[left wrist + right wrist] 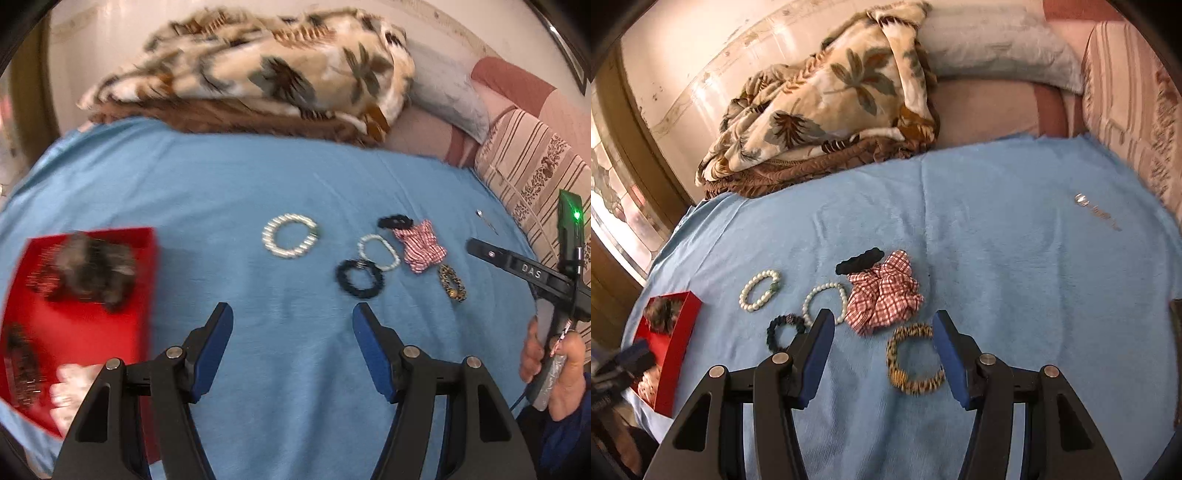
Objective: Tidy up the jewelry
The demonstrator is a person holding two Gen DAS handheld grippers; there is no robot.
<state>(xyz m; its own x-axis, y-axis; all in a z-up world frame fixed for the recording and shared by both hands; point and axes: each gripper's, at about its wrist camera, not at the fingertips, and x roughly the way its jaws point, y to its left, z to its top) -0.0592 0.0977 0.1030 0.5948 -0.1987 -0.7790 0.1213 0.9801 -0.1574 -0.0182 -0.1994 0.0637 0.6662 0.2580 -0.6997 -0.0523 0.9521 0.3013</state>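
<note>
Lying on a blue cloth (pixel 997 229), the jewelry is spread in a loose row, and the red checked scrunchie (pixel 882 297) serves as the landmark. Far to the left of it, at the cloth's edge, sits a red tray (pixel 677 345) that already holds some dark, blurred pieces and something pale. Between the tray and the scrunchie lies a pearl bracelet (pixel 759 290), apart from the rest. Nearer the scrunchie, a second pearl bracelet (pixel 825 301) lies just left of it, with a dark scrunchie (pixel 785 330) just beside that bracelet on the near side. A black hair tie (pixel 860 260) touches the scrunchie's far edge. On the near side of the scrunchie, slightly right, lies a leopard-print band (pixel 914 360). Well to the right, on the far side, rests a small silvery piece (pixel 1095 210), too blurred to name. The left gripper (pixel 291 325) hangs over bare cloth left of the scrunchie, jaws spread moderately wide with nothing between them. The right gripper (pixel 882 343) hangs near the scrunchie, jaws also apart and gripping nothing; the leopard-print band lies on the cloth by its right finger (pixel 947 350), though contact cannot be judged.
</note>
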